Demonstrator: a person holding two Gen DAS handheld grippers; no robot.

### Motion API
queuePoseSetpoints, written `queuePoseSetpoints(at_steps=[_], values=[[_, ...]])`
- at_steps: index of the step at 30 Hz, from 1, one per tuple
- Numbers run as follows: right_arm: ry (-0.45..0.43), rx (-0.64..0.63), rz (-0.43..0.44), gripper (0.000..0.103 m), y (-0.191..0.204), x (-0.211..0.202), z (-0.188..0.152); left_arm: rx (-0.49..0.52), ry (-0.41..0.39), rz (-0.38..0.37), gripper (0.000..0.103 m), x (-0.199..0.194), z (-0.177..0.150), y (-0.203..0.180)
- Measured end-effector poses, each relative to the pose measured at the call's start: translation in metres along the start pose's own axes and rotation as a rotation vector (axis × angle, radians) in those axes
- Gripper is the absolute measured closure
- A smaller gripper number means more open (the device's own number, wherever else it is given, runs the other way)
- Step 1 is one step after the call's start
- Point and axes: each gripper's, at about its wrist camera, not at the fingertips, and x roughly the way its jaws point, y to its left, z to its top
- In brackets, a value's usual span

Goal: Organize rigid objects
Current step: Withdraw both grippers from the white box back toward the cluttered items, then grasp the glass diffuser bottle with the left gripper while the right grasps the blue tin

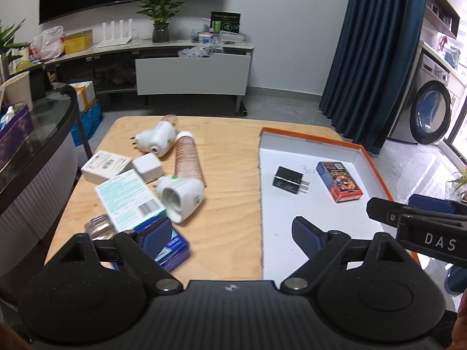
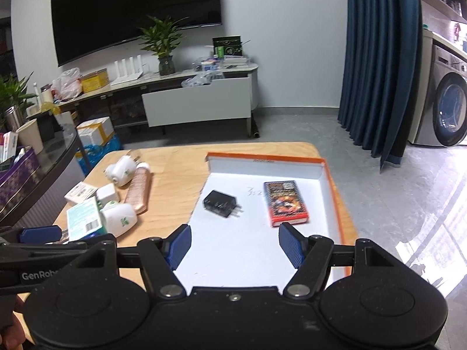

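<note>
White card lined with an orange rim makes up the shallow tray [image 1: 376, 160] on the right half of the pale plywood surface [image 1: 227, 157]. Inside it, toward the far end, lie a matt black plug adapter [image 1: 287, 180] with its metal prongs pointing right, and, well apart from it near the tray's right wall, a glossy red-and-blue card box [image 1: 340, 181] lying flat.

The rest waits in a heap at the surface's left edge: two white moulded plastic bottles [image 1: 182, 197] on their sides (one near the far left corner), a ribbed pinkish tube [image 1: 188, 160] between them, a small white cube [image 1: 147, 168], a flat white carton [image 1: 105, 165], a teal-and-white printed carton [image 1: 130, 201] and a clear glassy piece [image 1: 99, 227] at the near left.

The left tongs [image 1: 233, 233] hang wide apart over the seam between wood and tray, nothing between the ribbed blue pads. The right tongs [image 2: 235, 246] stand apart too, empty, over the tray's near end.
</note>
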Motion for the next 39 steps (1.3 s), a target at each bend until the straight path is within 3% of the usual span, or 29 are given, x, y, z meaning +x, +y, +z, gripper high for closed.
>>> queuePoseSetpoints(at_steps=[9,12,18,21,24,31,35,36,38,39], values=[[0.033,-0.054,0.059,0.024,0.029,0.006,-0.013,-0.043,-0.017,0.057,0.009,-0.014,-0.023,0.047],[0.046,-0.077,0.077,0.024,0.037,0.009,-0.017,-0.054,-0.025,0.123,0.007,-0.016,-0.031,0.071],[0.069,-0.097,0.102,0.024,0.050,0.016,-0.023,-0.139,0.047,0.260,0.008,0.002,-0.039,0.133],[0.079,-0.107,0.110,0.024,0.055,0.020,-0.024,-0.139,0.059,0.281,0.008,0.012,-0.038,0.150],[0.089,-0.111,0.116,0.024,0.059,0.024,-0.024,-0.078,0.062,0.267,0.008,0.025,-0.033,0.153],[0.102,-0.127,0.103,0.024,0.065,0.030,-0.024,0.110,0.111,0.155,0.009,0.064,-0.022,0.149],[0.115,-0.124,0.099,0.024,0.067,0.038,-0.023,0.196,0.094,0.098,0.010,0.071,-0.022,0.137],[0.119,-0.123,0.100,0.024,0.068,0.040,-0.023,0.203,0.095,0.089,0.012,0.073,-0.022,0.136],[0.125,-0.130,0.108,0.024,0.073,0.043,-0.023,0.182,0.118,0.057,0.038,0.076,-0.024,0.138],[0.126,-0.137,0.114,0.024,0.076,0.044,-0.023,0.168,0.115,0.040,0.042,0.076,-0.026,0.139]])
